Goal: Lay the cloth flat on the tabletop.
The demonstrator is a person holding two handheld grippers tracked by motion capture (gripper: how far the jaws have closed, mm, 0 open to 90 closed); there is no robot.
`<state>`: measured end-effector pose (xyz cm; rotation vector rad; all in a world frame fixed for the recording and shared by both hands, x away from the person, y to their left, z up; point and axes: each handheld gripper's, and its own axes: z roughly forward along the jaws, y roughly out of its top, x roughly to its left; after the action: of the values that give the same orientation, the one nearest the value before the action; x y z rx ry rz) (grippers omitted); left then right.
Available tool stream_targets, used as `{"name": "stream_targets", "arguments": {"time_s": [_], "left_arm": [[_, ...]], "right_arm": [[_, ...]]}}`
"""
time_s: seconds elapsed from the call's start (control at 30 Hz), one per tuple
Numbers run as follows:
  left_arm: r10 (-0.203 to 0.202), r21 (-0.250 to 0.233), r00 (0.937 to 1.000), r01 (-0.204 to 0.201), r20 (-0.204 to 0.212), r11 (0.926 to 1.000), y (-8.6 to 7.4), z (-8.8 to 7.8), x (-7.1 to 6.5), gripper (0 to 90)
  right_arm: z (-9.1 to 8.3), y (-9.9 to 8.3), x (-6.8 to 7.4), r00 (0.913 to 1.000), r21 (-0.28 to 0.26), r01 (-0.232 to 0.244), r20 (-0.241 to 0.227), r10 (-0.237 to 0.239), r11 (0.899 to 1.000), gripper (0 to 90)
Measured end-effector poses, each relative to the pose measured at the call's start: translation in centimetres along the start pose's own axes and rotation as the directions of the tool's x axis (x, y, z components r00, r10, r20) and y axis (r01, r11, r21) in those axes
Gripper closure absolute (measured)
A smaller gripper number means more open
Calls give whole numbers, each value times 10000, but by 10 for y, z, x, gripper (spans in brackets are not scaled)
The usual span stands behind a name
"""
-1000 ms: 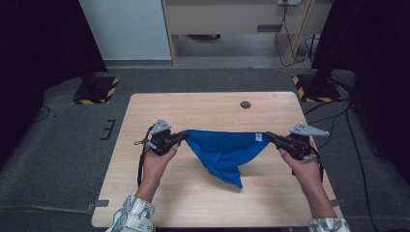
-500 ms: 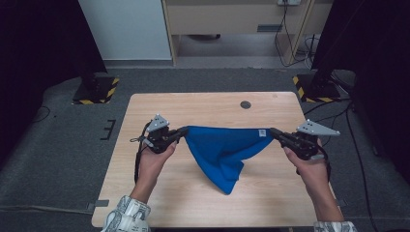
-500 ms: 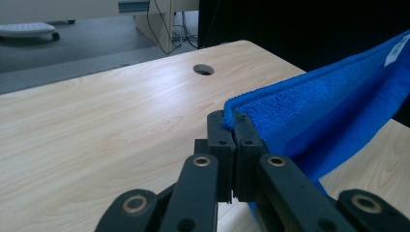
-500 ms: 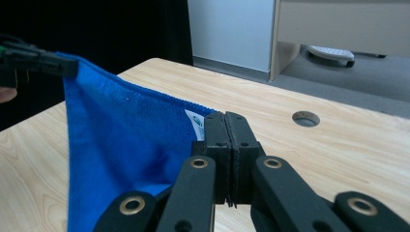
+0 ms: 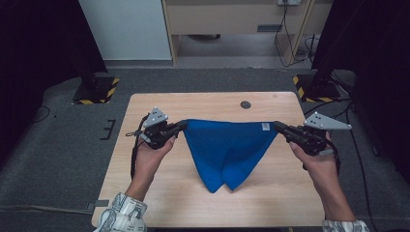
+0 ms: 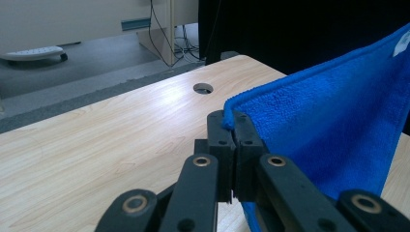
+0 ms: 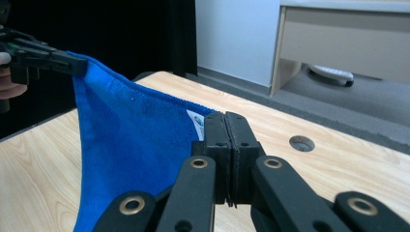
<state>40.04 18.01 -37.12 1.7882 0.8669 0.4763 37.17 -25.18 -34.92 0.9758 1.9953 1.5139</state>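
Both grippers, left [image 5: 180, 126] at nine o'clock, right [image 5: 279, 127] at three, are pinching the blue microfibre cloth's [image 5: 227, 150] corners, jaws clamped, probably stretching it for folding

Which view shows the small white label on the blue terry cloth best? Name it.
The right gripper view: the small white label sits close, just left of that hand-held gripper's shut jaws, on the blue terry cloth. The high view shows it as a tiny patch near the cloth's corner; the left gripper view catches it at the frame edge.
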Motion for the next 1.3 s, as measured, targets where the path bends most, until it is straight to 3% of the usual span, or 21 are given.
{"name": "stream_targets", "arguments": {"time_s": [0.23, 0.5, 0.63, 0.77, 0.9, 1.0, 1.07, 1.17, 1.23, 1.3], "left_arm": [[278, -110, 9996, -278, 20, 9996, 4, -17, -10, 882], [865, -243, 9958, -858, 295, 9960, 14, -56, -35, 882], [1022, -484, 9934, -997, 528, 9938, 26, -78, -48, 883], [1121, -335, 9918, -1102, 609, 9933, 37, -79, -49, 882], [531, 513, 9955, -572, 779, 9970, 29, -47, -27, 882], [214, 1164, 9978, -287, 629, 9928, 14, -19, -11, 882], [118, 1647, 9990, -189, 439, 9862, -1, 3, -2, 881], [-204, 1967, 9991, 126, 380, 9804, -19, 24, 9, 880], [21, 2176, 9999, -44, 111, 9760, -26, 34, 14, 879], [-120, 2250, 9999, 93, 104, 9743, -33, 43, 19, 879]], "right_arm": [[-16, 5, 14, 9992, -255, 351, -172, -356, 9991, 890], [-53, 11, 36, 9962, -874, 744, -389, -780, 9934, 891], [-70, 15, 46, 9952, -886, 800, -500, -846, 9928, 892], [-75, 19, 43, 9955, -684, 705, -588, -746, 9952, 891], [-51, 15, 23, 9975, -93, 370, -594, -375, 9993, 891], [-24, 7, 6, 9984, 400, 263, -510, -242, 9989, 891], [1, -2, -7, 9981, 895, 117, -608, -63, 9959, 891], [33, -19, -21, 9981, 1529, -60, -598, 153, 9882, 891], [50, -30, -27, 9979, 1832, -122, -595, 235, 9830, 890], [64, -40, -31, 9986, 2056, -112, -490, 217, 9786, 890]]}}
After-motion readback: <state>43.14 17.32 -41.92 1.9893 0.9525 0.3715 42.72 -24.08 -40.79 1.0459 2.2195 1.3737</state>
